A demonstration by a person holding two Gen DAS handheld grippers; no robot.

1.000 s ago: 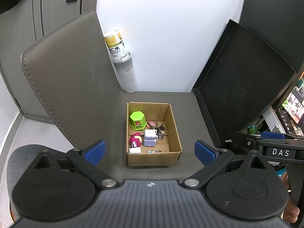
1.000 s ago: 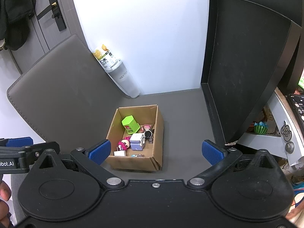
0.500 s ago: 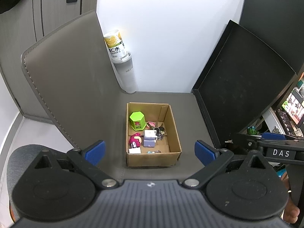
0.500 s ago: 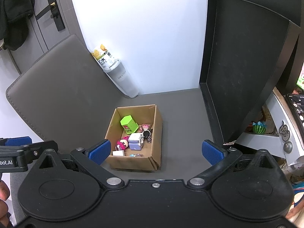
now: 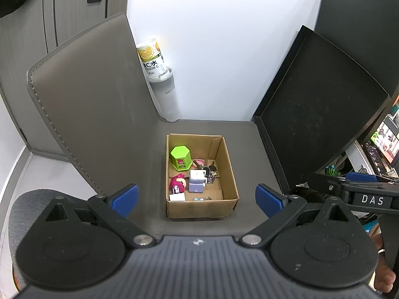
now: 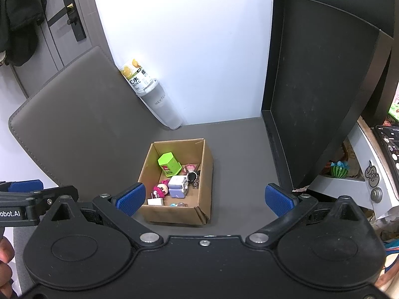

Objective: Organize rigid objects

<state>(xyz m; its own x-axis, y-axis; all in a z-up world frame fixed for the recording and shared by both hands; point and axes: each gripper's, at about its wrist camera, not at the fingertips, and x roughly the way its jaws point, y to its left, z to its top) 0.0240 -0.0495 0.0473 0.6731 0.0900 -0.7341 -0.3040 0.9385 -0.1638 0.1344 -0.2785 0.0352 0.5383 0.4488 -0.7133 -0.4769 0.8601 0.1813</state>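
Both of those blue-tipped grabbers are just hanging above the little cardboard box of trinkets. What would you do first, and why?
Probably lower the left gripper toward the green hexagonal container in the cardboard box. Both it and the right gripper are open, empty and well above the box, and the container stands tallest, with free space behind it, so it looks easiest to grasp.

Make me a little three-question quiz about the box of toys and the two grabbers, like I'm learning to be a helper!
1. True or false: the green hexagonal pot stands inside the cardboard box.
2. Where does the lemon-label bottle sit? A) in the box B) upside down in a clear cup by the wall C) in a gripper
3. Fill in: the left gripper and the right gripper are both ____ and hold nothing.

Key: 1 true; 2 B; 3 open.
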